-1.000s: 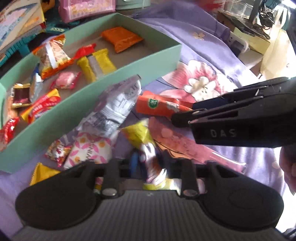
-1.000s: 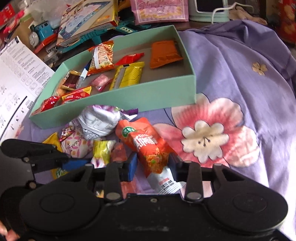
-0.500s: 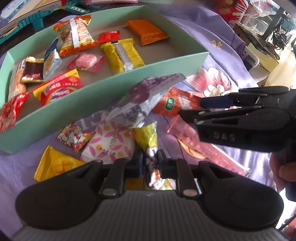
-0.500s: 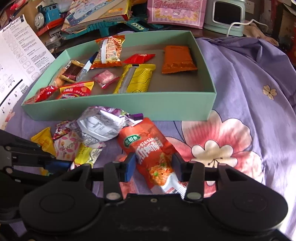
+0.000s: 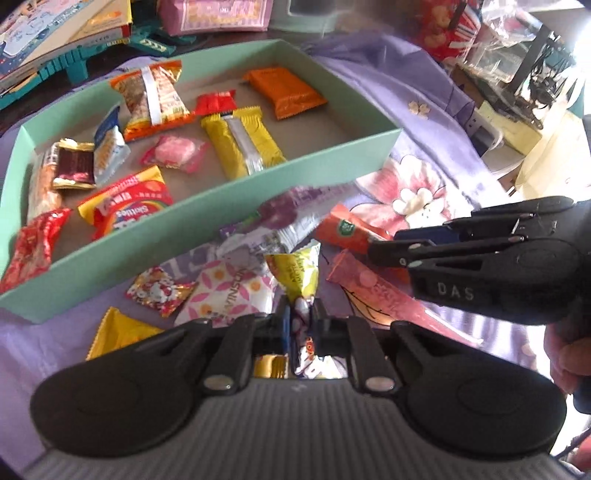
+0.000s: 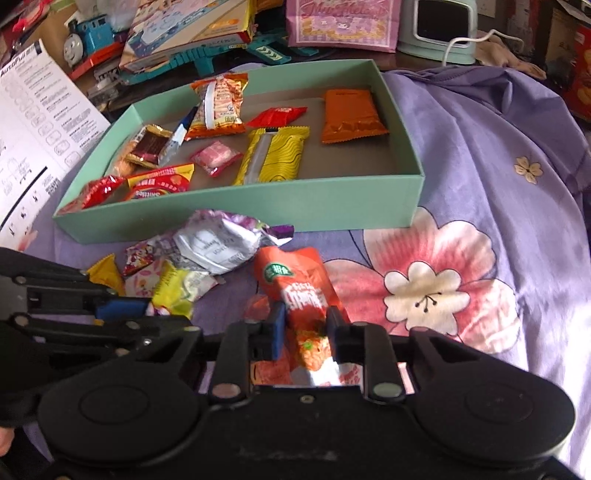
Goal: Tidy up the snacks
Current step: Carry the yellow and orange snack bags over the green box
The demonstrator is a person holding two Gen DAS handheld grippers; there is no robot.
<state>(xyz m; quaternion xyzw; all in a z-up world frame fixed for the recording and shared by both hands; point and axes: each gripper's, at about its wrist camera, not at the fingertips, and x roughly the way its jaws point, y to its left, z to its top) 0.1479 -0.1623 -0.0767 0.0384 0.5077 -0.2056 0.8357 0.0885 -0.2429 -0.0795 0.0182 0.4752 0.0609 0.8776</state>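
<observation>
A mint-green box (image 5: 207,221) (image 6: 258,206) holds several wrapped snacks. In front of it loose snacks lie on a purple flowered cloth (image 6: 480,147). My left gripper (image 5: 300,317) is shut on a yellow-green packet (image 5: 295,273), which stands up from its fingers. My right gripper (image 6: 306,325) is closing its jaws on an orange snack packet (image 6: 295,280), whose lower part is pinched between the pads. In the left wrist view the right gripper (image 5: 376,247) comes in from the right onto that orange packet (image 5: 343,232). The left gripper (image 6: 147,310) shows at the left of the right wrist view.
A crumpled silver-purple packet (image 6: 218,243), a white-pink flowered packet (image 5: 229,291), a small red candy (image 5: 159,291), a yellow packet (image 5: 114,328) and a long pink packet (image 5: 373,291) lie loose. Behind the box are books, a toy train (image 6: 85,37) and a pink bag (image 6: 343,22).
My left gripper has closed on the yellow-green packet and risen a little with it. The right jaws widened around the orange packet, then closed on it.
</observation>
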